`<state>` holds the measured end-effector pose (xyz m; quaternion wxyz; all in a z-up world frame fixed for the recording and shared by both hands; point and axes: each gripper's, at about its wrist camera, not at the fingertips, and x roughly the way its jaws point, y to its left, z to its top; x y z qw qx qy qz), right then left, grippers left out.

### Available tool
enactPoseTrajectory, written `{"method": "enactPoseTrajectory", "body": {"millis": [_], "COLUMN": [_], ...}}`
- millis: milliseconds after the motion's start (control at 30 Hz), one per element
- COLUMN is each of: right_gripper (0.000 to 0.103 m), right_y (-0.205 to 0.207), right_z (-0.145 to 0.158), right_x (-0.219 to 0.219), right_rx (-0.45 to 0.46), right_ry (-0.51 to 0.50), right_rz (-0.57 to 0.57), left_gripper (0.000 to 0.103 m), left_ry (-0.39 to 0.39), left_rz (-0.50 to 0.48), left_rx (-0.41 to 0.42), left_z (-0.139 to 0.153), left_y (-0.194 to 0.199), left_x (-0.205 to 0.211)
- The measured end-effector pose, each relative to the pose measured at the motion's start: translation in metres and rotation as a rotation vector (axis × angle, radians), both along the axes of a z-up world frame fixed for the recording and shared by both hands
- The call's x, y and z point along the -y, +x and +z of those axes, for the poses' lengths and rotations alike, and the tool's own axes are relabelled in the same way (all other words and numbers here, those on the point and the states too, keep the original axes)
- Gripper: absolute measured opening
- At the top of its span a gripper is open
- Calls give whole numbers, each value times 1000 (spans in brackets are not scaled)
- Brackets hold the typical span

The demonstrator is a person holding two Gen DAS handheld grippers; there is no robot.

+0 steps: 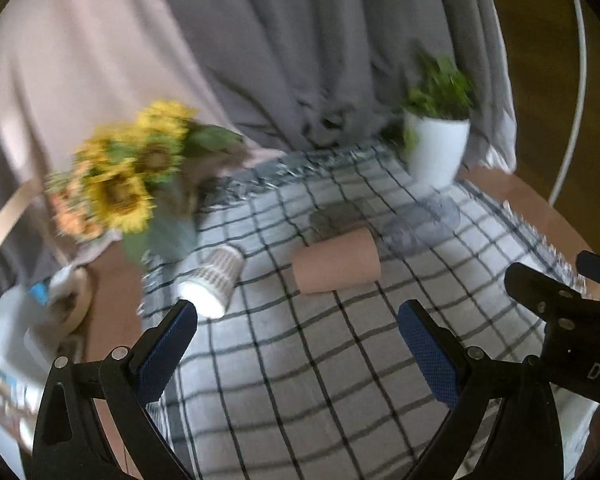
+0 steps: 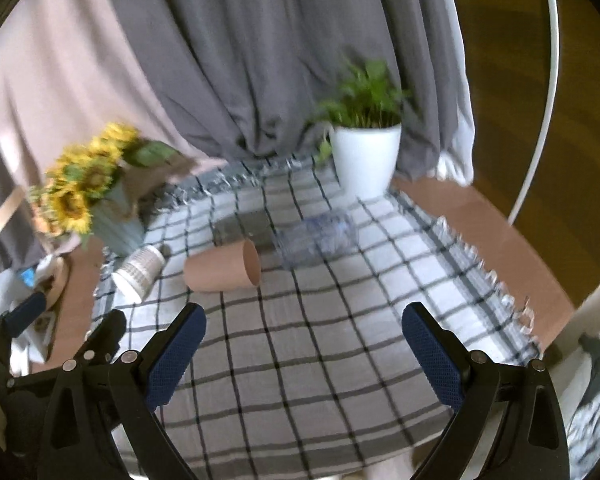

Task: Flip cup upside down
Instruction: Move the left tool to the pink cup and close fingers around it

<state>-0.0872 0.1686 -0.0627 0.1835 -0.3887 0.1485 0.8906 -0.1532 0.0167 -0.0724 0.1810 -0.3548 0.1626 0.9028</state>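
Note:
A brown paper cup [image 1: 336, 264] lies on its side on the checked tablecloth [image 1: 300, 360], mouth to the right; it also shows in the right wrist view [image 2: 220, 268]. A white patterned cup [image 1: 214, 278] lies on its side to its left, also in the right wrist view [image 2: 138, 272]. A clear glass [image 2: 316, 240] lies on its side right of the brown cup. My left gripper [image 1: 296, 320] is open and empty, short of the cups. My right gripper [image 2: 304, 322] is open and empty, nearer the table's front.
A sunflower vase [image 1: 140, 184] stands at the back left and a white potted plant [image 1: 440, 140] at the back right. Grey curtains hang behind. The table's brown edge [image 2: 480, 232] shows at right. Clutter [image 1: 60, 296] lies off the table at left.

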Motion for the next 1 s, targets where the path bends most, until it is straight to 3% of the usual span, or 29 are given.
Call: {"method": "enactPoseTrajectory", "body": {"millis": [267,433,700,1000], "right_gripper": [98,98,99,99], "right_y": [-51,-72,-83,-86], "right_z": [-51,-76,-105,-110], "right_x": [-12,-16,-26,-45], "right_rx": [118,154,175,179], "right_ry": [-138,-229,-371,-367], "right_rz": [-193,-292,-434,-520], "left_gripper": [102,102,98,93], "left_ry": [-64,-166,-309,-383], "left_rz": [-213,-358,-538,-627], "left_rx": [183,249,328,380], "left_z": [-49,-73,-104,-132], "left_y": [-91,-123,-146,-151], "left_x": [-25,-47,-80,-103]}}
